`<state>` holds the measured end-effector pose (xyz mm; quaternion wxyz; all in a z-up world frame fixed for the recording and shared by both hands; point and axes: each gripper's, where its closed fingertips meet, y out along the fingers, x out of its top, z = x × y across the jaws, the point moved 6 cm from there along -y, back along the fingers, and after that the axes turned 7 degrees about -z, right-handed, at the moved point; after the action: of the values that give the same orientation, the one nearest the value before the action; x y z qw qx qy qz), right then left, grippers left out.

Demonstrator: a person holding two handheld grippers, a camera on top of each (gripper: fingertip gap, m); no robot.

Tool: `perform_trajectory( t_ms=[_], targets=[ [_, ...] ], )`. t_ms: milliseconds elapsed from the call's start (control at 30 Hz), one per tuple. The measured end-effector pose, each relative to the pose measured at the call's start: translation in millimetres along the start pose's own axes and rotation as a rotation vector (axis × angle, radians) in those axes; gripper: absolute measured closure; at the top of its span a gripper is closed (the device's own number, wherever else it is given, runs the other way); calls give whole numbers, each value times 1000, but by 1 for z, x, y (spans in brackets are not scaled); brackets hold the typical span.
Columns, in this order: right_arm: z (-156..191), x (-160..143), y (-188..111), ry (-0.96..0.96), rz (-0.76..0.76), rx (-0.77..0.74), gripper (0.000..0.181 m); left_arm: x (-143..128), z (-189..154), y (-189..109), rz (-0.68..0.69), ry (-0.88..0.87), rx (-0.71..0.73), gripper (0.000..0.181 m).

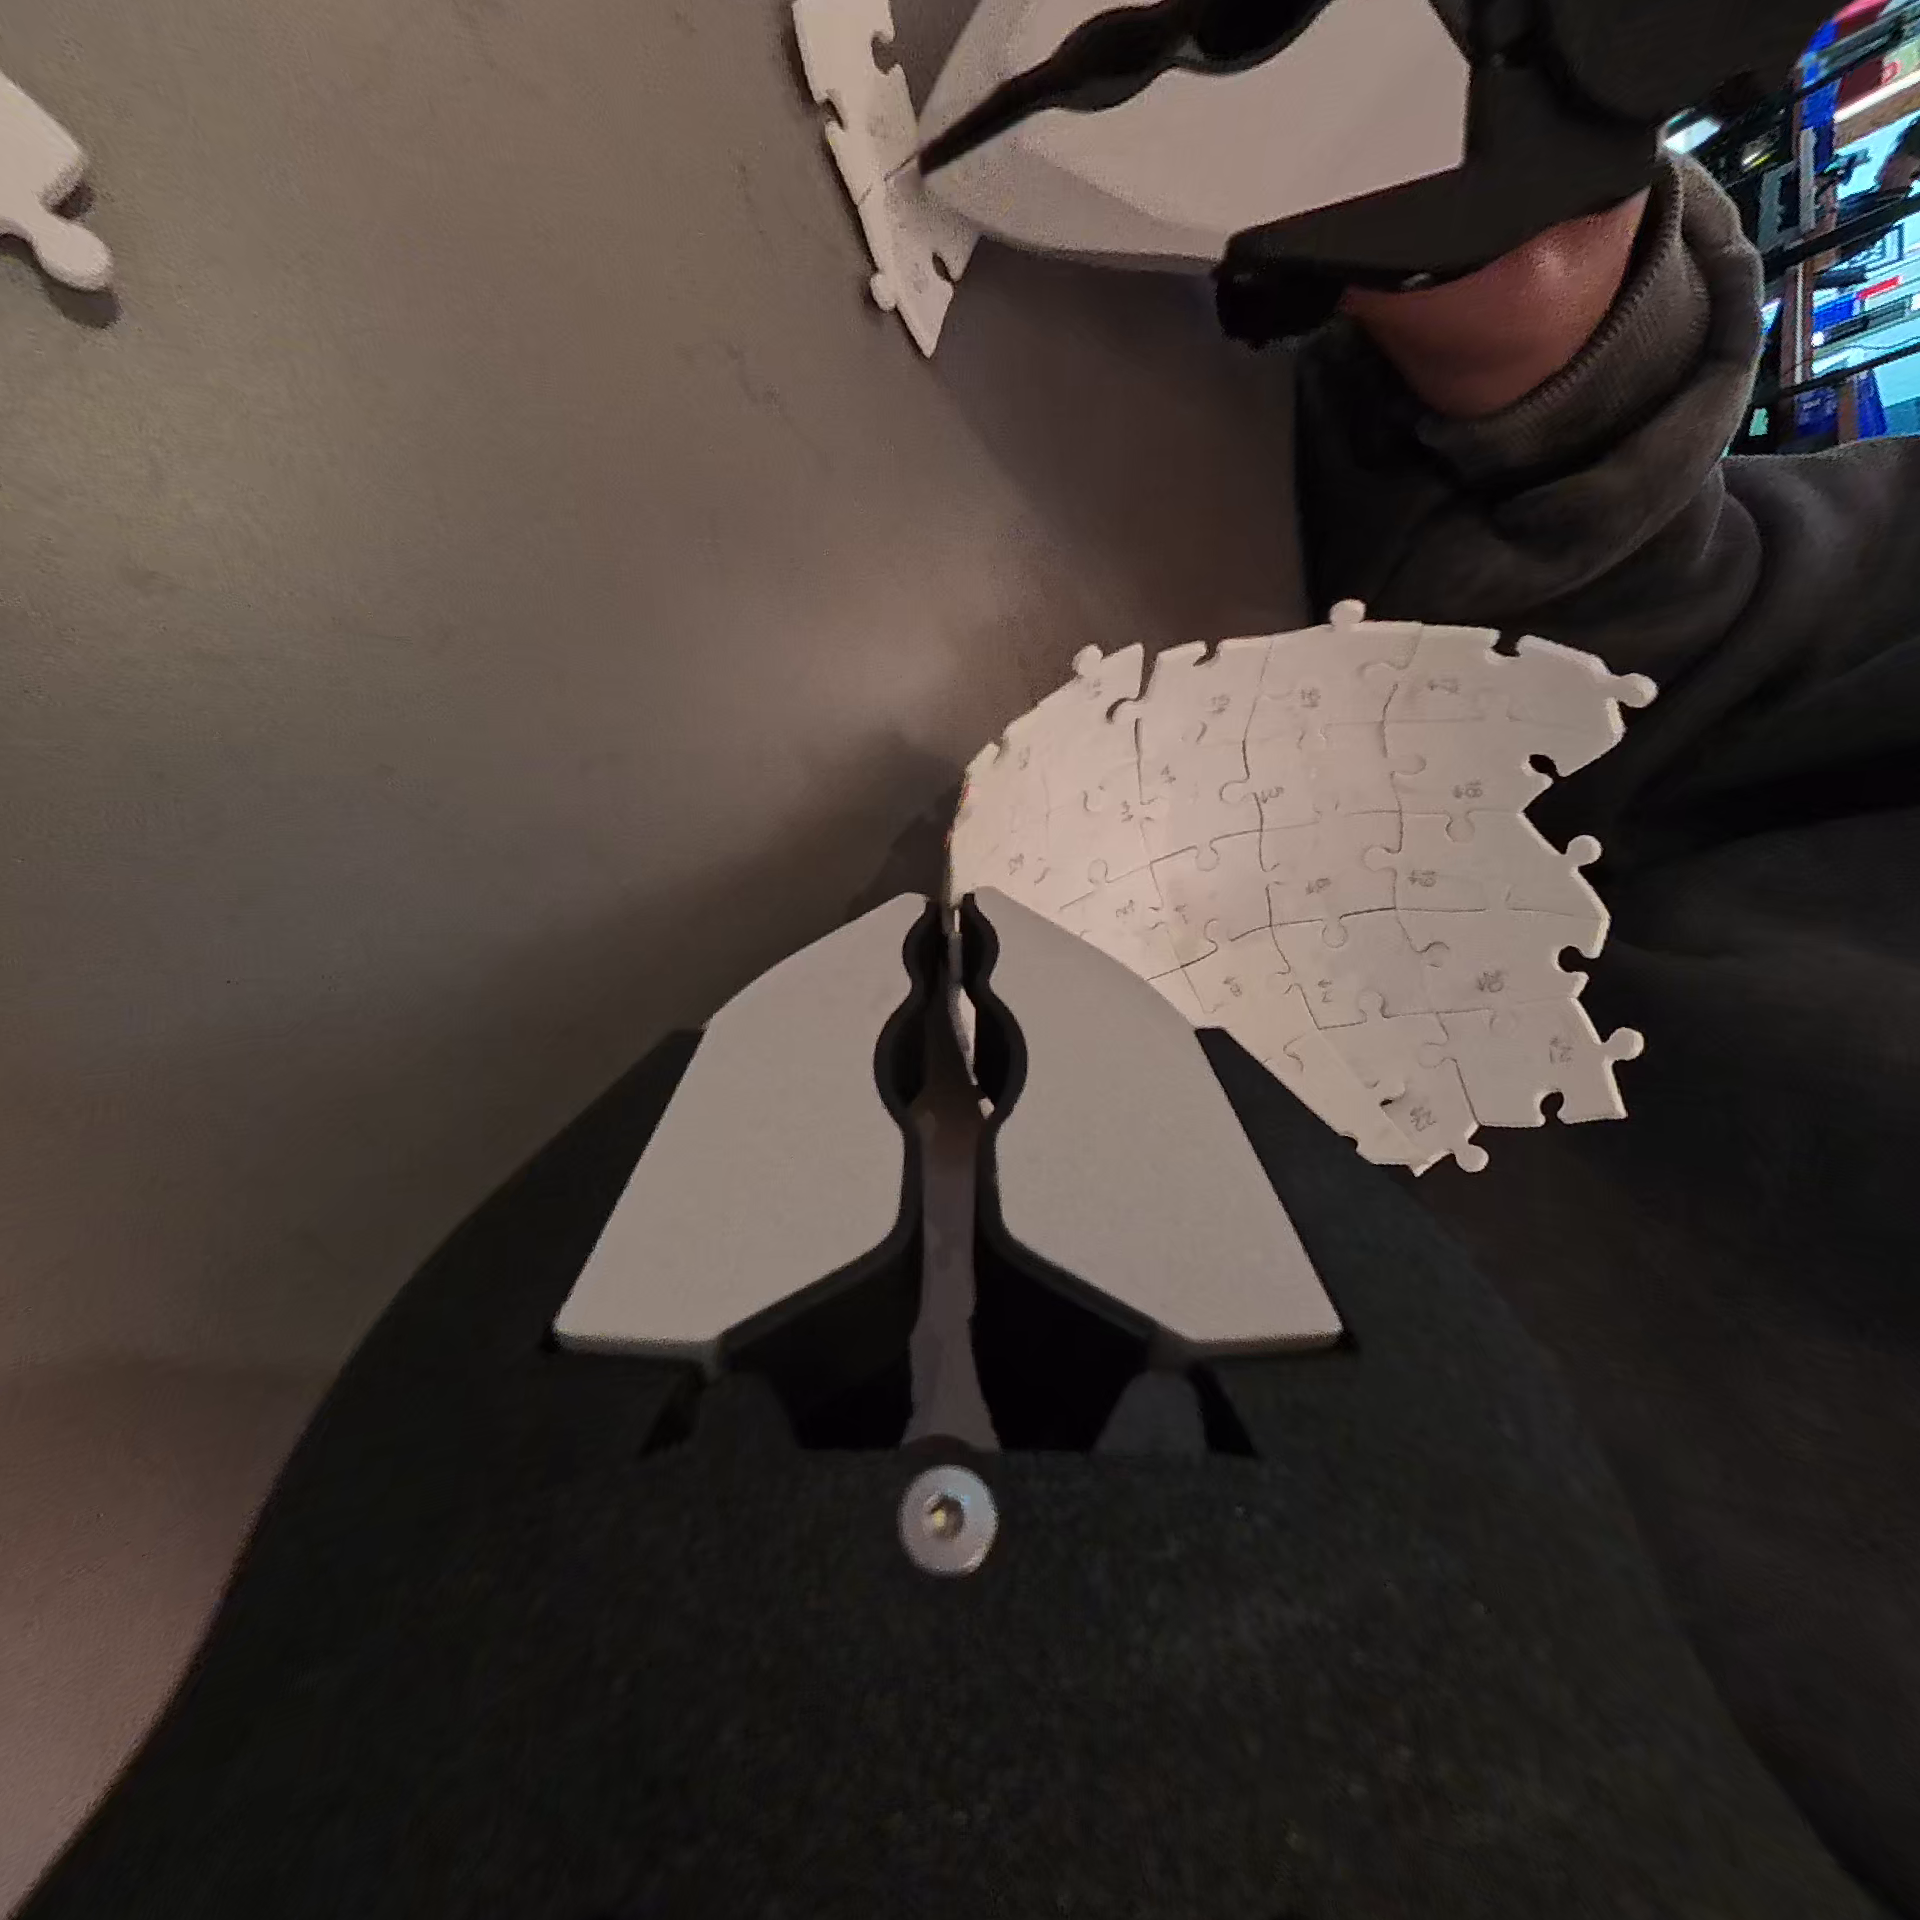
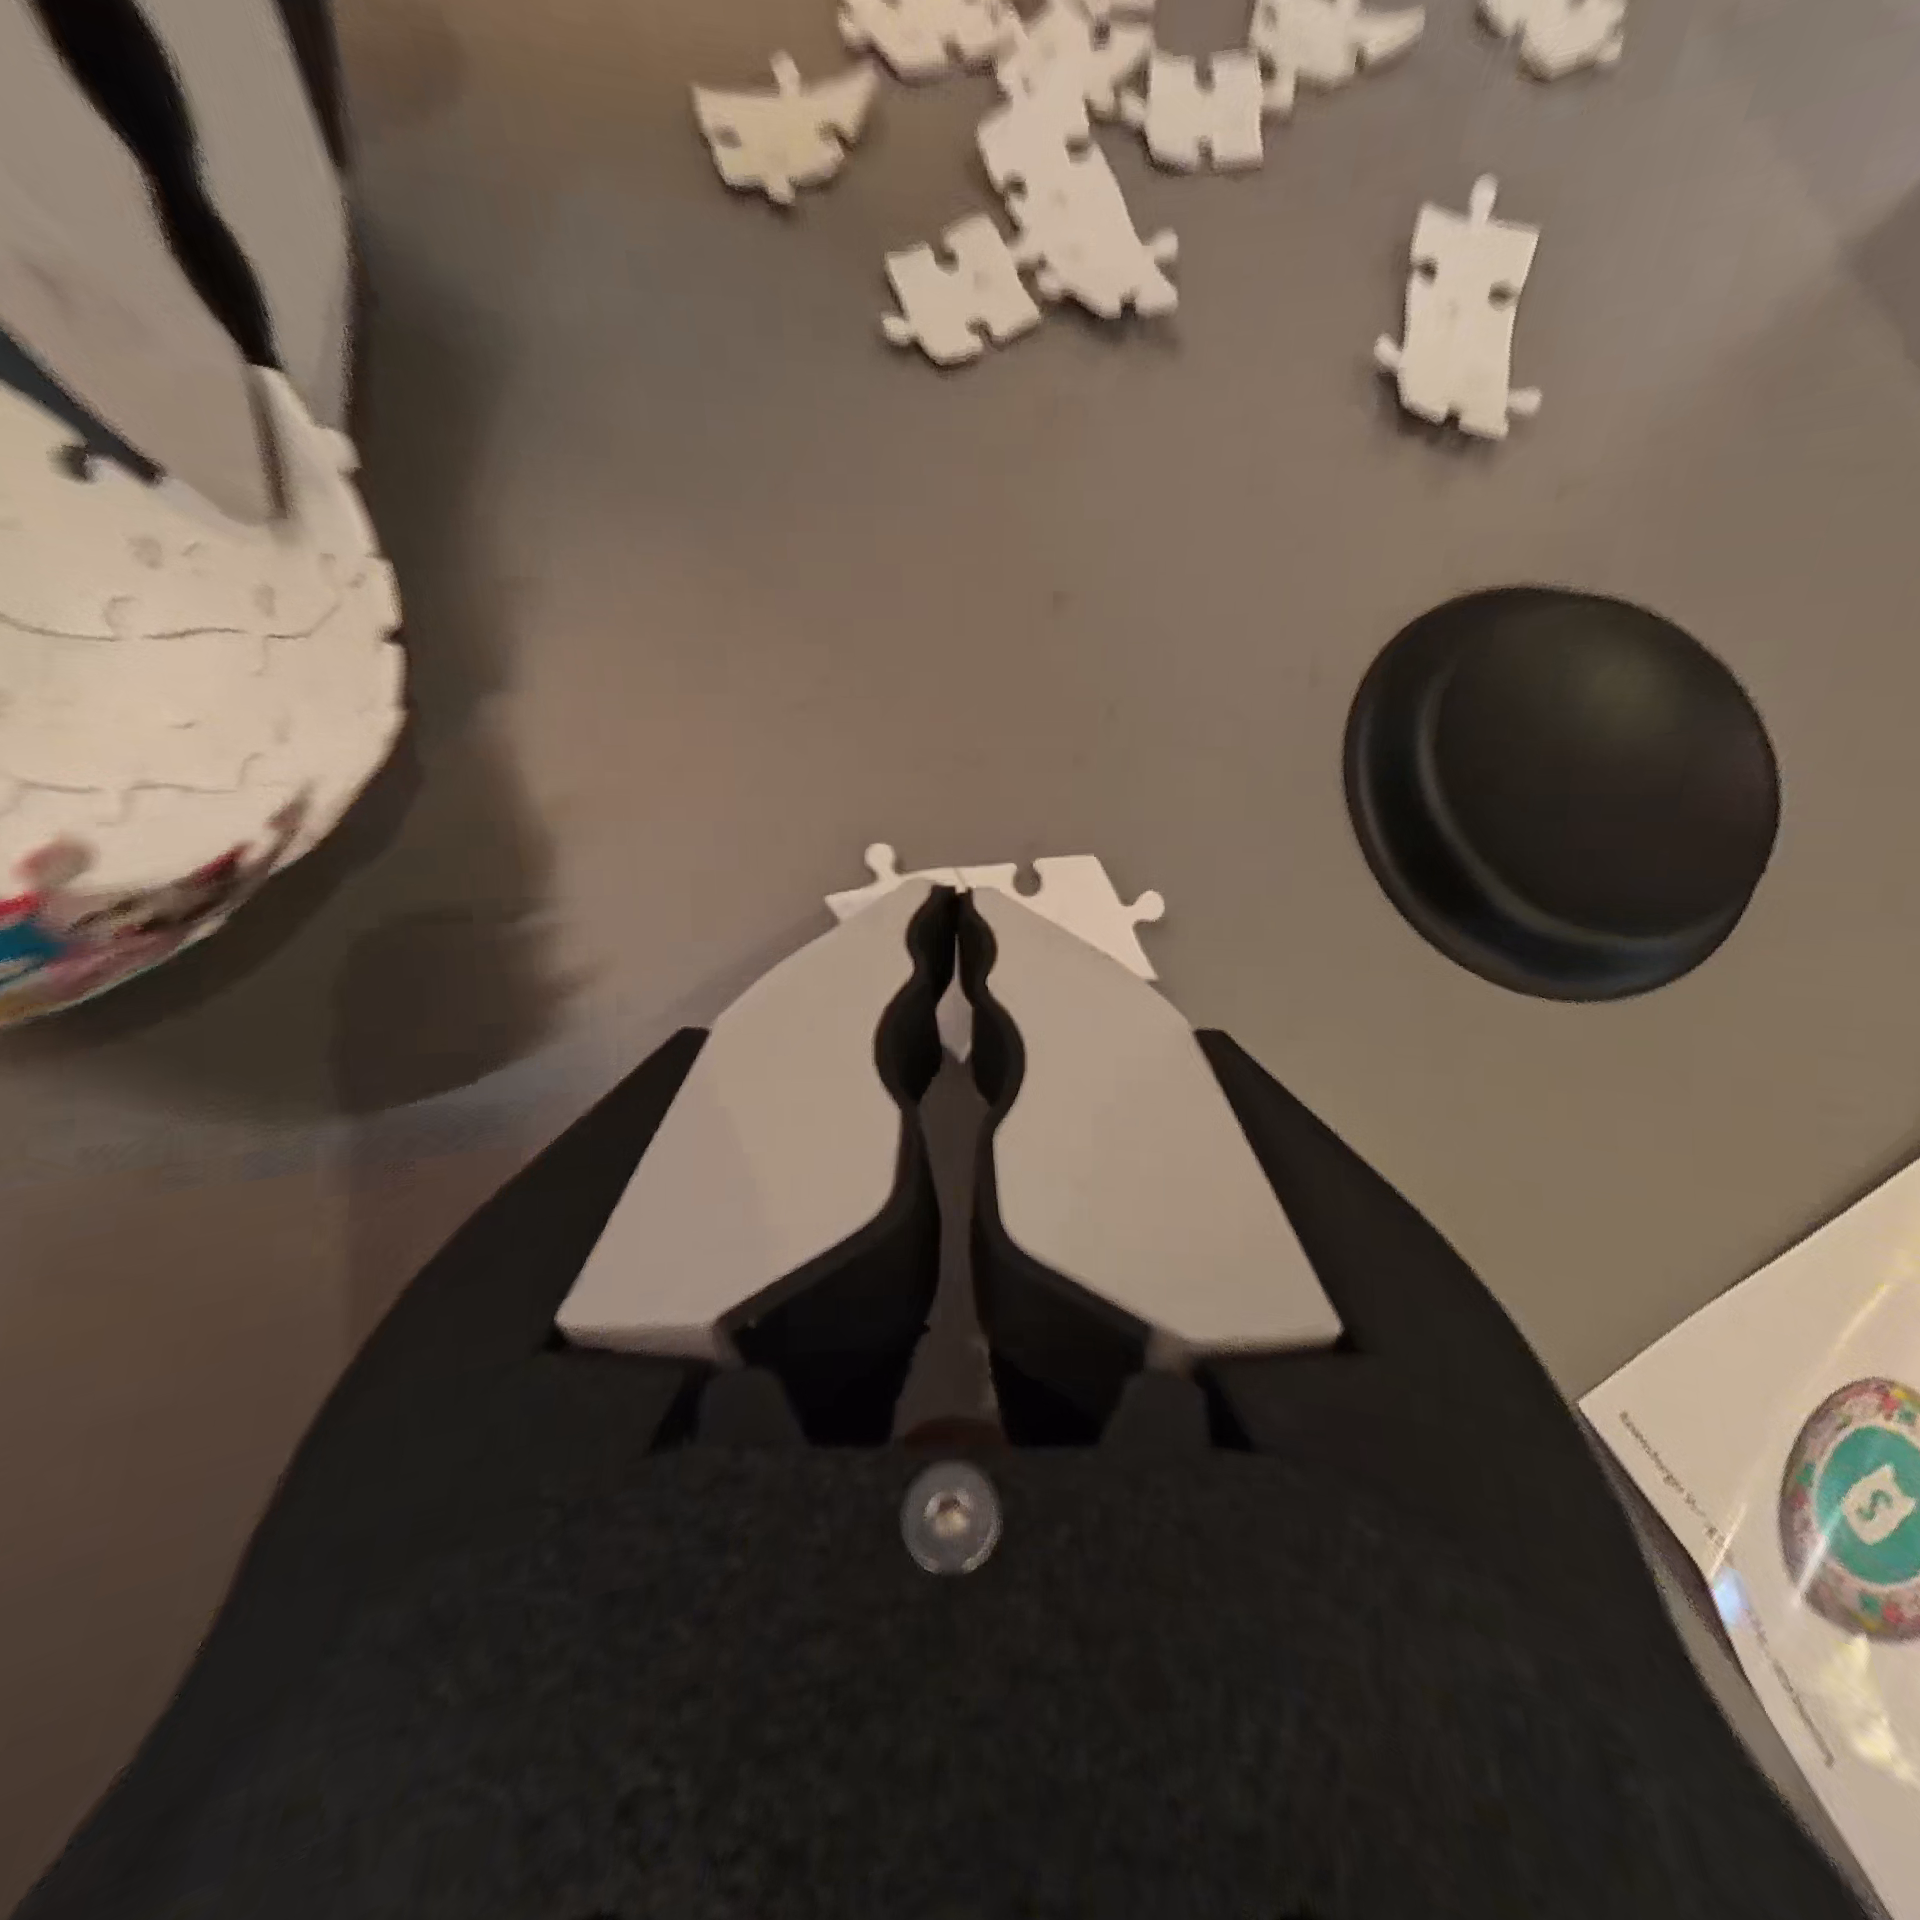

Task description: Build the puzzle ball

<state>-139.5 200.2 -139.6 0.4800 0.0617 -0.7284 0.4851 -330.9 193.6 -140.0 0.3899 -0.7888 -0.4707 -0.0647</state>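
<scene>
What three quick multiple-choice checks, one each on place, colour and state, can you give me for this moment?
1. Where is the round stand relative to the right hand-held gripper?
A. Ahead, to its right
B. Ahead, to its left
C. Under the ball shell

2. What colour is the stand?
A. White
B. Black
C. Red

3. What is the left hand-held gripper doing?
A. Open over the table
B. Shut on a loose single piece
C. Shut on the edge of the curved ball shell

Answers: 1 A, the right wrist view shows it on the table right of the fingertips. 2 B, it is plain black. 3 C, the tips pinch the shell's edge.
</scene>
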Motion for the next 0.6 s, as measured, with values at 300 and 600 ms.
perform_trajectory(
  t_ms=[300,600],
  targets=[
    [-6,-5,7,96,46,82,181,-1,-1,1,6,-1,-28,179],
    [-15,3,-8,102,25,94,181,-1,5,-5,-10,-20,-23,179]
  ],
)
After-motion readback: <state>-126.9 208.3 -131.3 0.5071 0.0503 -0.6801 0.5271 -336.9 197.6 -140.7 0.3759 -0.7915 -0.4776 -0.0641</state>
